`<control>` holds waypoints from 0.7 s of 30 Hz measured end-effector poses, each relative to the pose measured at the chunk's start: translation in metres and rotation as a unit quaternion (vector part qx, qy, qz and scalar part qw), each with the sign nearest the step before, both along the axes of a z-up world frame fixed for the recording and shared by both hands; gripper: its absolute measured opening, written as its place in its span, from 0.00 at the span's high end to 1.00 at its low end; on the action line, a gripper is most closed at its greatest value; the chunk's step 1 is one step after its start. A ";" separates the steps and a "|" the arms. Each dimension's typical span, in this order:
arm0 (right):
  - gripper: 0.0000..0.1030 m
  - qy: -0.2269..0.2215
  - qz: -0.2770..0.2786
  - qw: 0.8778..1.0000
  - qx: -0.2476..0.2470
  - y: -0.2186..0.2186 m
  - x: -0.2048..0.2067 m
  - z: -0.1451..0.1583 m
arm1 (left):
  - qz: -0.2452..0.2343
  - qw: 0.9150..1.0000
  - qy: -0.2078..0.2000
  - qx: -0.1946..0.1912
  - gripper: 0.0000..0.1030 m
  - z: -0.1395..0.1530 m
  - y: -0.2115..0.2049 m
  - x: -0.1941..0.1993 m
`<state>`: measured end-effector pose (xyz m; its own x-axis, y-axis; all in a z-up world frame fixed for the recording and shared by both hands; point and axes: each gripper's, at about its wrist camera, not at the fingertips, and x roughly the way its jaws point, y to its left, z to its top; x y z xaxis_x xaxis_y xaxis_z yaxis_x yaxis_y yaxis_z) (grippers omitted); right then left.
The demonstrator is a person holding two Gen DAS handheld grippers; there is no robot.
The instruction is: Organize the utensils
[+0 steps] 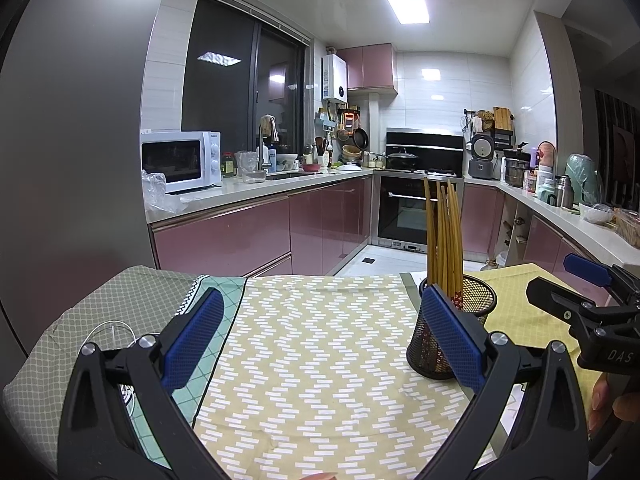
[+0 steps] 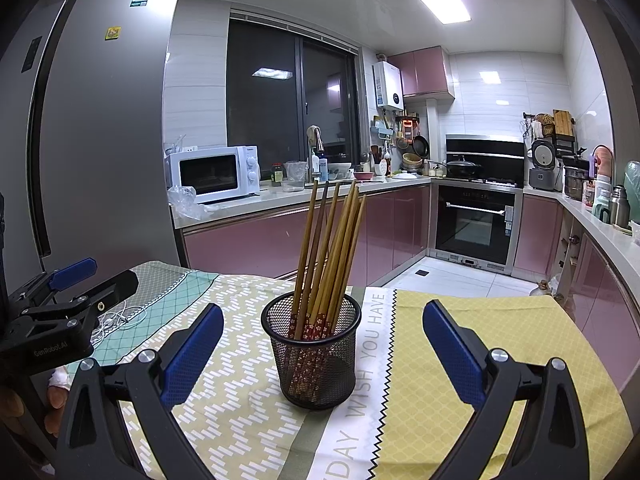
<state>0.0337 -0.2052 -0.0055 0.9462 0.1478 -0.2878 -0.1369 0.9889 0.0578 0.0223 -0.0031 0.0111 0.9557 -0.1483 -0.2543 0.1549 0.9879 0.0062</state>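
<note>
A black mesh cup [image 2: 316, 354] stands upright on the patterned tablecloth [image 2: 460, 360] and holds several wooden chopsticks [image 2: 332, 248], tips up. My right gripper [image 2: 322, 344] is open and empty, its blue pads on either side of the cup, not touching it. In the left wrist view the cup [image 1: 476, 304] and chopsticks [image 1: 444, 232] stand to the right, partly hidden behind my right finger. My left gripper [image 1: 320, 332] is open and empty over bare cloth. The right gripper [image 1: 576, 300] shows at the right edge; the left gripper [image 2: 76, 296] shows at the left edge.
A white cable [image 2: 120, 316] lies on the cloth at the table's left end. A grey fridge [image 2: 100, 140] stands just left of the table. Beyond the far table edge are the tiled floor [image 2: 448, 280], pink cabinets and cluttered counters with a microwave [image 2: 216, 174].
</note>
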 end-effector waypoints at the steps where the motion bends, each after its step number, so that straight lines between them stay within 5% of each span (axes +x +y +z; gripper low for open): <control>1: 0.06 0.000 -0.001 1.000 0.000 0.000 0.000 0.000 | -0.001 1.000 0.000 0.000 0.05 0.000 0.000 0.001; 21: 0.06 0.005 0.001 1.000 0.001 0.002 0.001 -0.003 | 0.008 1.000 -0.004 0.006 0.05 -0.004 0.000 0.005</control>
